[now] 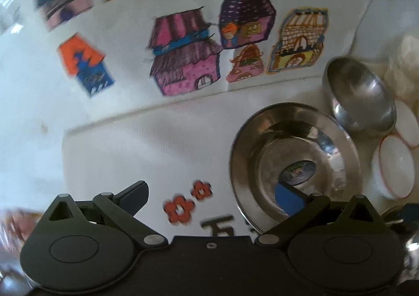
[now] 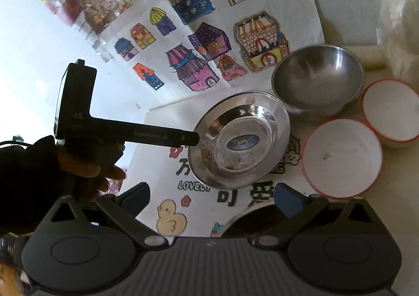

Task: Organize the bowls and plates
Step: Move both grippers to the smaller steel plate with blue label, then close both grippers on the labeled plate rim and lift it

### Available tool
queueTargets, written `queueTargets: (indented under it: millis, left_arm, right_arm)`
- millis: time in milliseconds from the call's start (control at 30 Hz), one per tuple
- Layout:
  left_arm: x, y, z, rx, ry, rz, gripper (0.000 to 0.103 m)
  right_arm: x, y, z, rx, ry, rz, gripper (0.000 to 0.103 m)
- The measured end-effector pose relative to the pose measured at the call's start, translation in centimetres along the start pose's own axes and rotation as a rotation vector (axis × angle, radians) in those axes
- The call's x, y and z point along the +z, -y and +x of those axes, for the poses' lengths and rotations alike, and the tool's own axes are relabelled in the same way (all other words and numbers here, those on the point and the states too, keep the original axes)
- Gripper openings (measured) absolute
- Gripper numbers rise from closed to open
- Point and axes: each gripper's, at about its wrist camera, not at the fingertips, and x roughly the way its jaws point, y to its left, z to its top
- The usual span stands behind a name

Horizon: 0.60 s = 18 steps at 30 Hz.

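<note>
Left tongs gape open with one finger over the steel plate rim, right tongs open too, so a shallow bite on that slick rim probably skids it into the steel bowl just beyond.

We noted a steel plate upright, steel bowl at its one o'clock, two red-rimmed white bowls at three.

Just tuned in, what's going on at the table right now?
The left gripper reaches to the near-left rim of the steel plate, jaws open, nothing gripped yet. The right gripper hangs open nearer the camera, holding nothing. A steel bowl and two white bowls sit apart beside the plate, unstacked.
</note>
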Motion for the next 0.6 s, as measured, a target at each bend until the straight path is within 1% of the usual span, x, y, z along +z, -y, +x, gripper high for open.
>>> queueTargets:
  millis: [100, 167, 267, 333, 367, 433, 467, 533, 600]
  left_arm:
    - [0.9, 0.1, 0.8, -0.007, -0.003, 0.099, 0.102]
    - [1.3, 0.1, 1.4, -0.012, -0.009, 0.152, 0.102]
    - [1.9, 0.3, 2.1, -0.034, -0.005, 0.203, 0.102]
    - [2.2, 0.4, 2.7, -0.048, -0.007, 0.218, 0.102]
    - [2.3, 0.5, 2.9, -0.052, -0.008, 0.225, 0.102]
    - [2.4, 0.6, 3.2, -0.062, -0.01, 0.235, 0.099]
    - [2.4, 0.6, 3.3, -0.071, -0.011, 0.238, 0.096]
    - [2.4, 0.6, 3.5, -0.087, -0.017, 0.24, 0.093]
    - [2.4, 0.7, 3.8, -0.097, -0.022, 0.238, 0.085]
  right_arm:
    - [-0.1, -0.4, 1.3, -0.044, 0.01, 0.036, 0.103]
    - [-0.2, -0.5, 2.2, -0.096, 0.013, 0.067, 0.101]
    - [-0.3, -0.6, 3.0, -0.164, 0.027, 0.099, 0.095]
    - [-0.4, -0.6, 3.4, -0.187, 0.037, 0.119, 0.089]
    - [-0.4, -0.6, 3.6, -0.201, 0.043, 0.126, 0.087]
    - [-0.3, -0.6, 4.0, -0.222, 0.052, 0.141, 0.083]
    - [-0.2, -0.6, 4.1, -0.229, 0.056, 0.151, 0.082]
    - [-0.1, -0.5, 4.4, -0.245, 0.058, 0.163, 0.076]
    - [0.1, -0.5, 4.7, -0.262, 0.06, 0.172, 0.071]
